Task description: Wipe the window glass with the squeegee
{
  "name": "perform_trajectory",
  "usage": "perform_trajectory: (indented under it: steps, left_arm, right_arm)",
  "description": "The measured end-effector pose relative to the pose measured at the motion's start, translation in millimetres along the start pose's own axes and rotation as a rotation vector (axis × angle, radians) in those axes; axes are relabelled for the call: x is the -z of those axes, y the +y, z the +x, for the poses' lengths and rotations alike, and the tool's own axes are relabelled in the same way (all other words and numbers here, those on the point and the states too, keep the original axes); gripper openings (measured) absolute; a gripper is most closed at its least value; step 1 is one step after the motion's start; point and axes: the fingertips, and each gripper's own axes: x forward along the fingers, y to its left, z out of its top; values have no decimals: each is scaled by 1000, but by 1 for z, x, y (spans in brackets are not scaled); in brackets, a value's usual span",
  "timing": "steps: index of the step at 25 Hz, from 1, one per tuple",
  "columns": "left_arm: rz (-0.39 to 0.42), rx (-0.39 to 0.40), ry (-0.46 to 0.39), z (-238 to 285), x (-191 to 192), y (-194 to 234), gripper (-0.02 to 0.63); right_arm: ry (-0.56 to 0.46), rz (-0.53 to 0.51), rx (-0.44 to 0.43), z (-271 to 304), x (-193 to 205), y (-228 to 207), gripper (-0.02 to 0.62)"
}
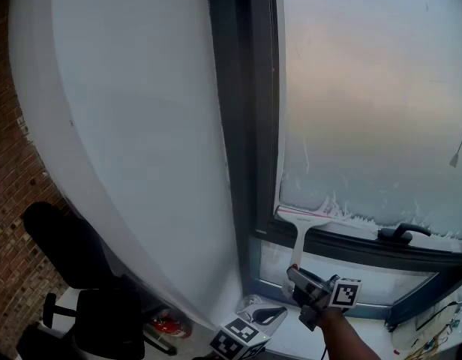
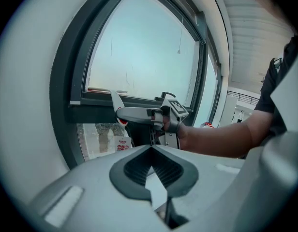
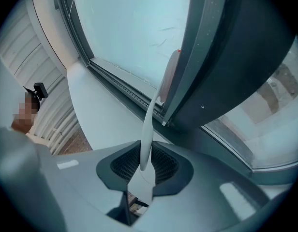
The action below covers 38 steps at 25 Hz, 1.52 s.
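- Right gripper (image 3: 141, 151) is clamped tight on the white squeegee (image 3: 148, 124), whose thin handle runs up from between the pads.
- The squeegee's blade sits at the bottom left corner of the glass (image 1: 366, 88), right on the pane's lower edge.
- Left gripper (image 2: 151, 149) has its jaws pressed together with nothing between them. It is held low and near, just left of the right one.
- Tight spot here: the dark frame (image 1: 250, 126) stands just left of the blade, touching or nearly so (hard to call from any view).
- A black window handle (image 1: 403, 233) lies on the bottom rail to the right of the squeegee, with a gap between them.
- A streaky, frosted band runs along the foot of the glass, and a thin cord (image 1: 460, 145) hangs at the far right.
- To the left are a broad white wall (image 1: 126, 126), then a brick wall (image 1: 13, 201), with a black chair (image 1: 88, 306) and something red (image 1: 167, 325) down on the floor.
- A lower pane (image 1: 381, 283) sits under the rail, and behind it is a white label (image 2: 122, 141) with red print too small to read.
- The only other printing is the black-and-white square markers on the gripper cubes.
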Motion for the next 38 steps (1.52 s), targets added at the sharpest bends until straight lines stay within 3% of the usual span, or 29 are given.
perform_trajectory:
  steps: [5,17,28,38]
  left_arm:
    - [0,-5,-1,-2,-1,-1,0]
    - [18,3,6,5,-3,-8,0]
    - [43,38,18,22,-10,-27,0]
    - [47,37,19,29,-12,-37,0]
  right_arm:
    - [9,2,33,-5,2,-6,89]
    - [-39,-118,-86,-22,-24,63,89]
    - [-147,-409,-135,-59,-138,160,89]
    - [-197,-525,-153,-59,-214,208,89]
